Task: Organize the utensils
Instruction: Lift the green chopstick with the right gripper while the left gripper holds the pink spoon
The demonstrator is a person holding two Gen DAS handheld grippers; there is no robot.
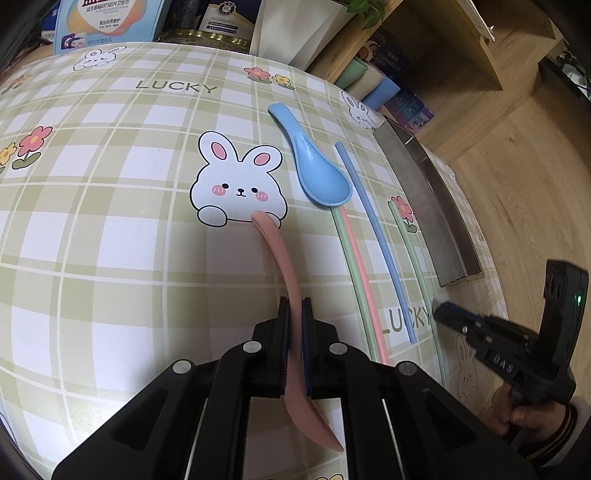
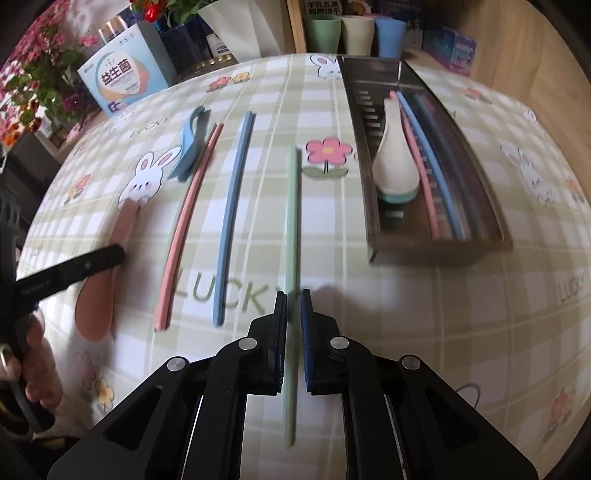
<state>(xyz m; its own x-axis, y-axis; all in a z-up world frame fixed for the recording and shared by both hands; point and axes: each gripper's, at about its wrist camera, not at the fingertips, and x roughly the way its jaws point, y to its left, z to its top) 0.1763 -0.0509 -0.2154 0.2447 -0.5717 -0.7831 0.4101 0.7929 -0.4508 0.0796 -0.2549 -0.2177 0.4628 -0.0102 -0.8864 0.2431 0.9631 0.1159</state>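
Pink spoon (image 1: pixel 291 273) clamped in left gripper (image 1: pixel 294 314); right gripper (image 2: pixel 293 310) pinches green chopstick (image 2: pixel 291 221)

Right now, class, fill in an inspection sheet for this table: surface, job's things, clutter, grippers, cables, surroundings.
Surface: checked bunny tablecloth.
Job's things: metal tray holds a white spoon and chopsticks; blue spoon, pink chopsticks and blue chopsticks lie outside it.
Clutter: nothing seen.
Grippers: left gripper shut on the pink spoon; right gripper shut on the green chopstick.
Cables: nothing seen.
Surroundings: cups, boxes, flowers behind.
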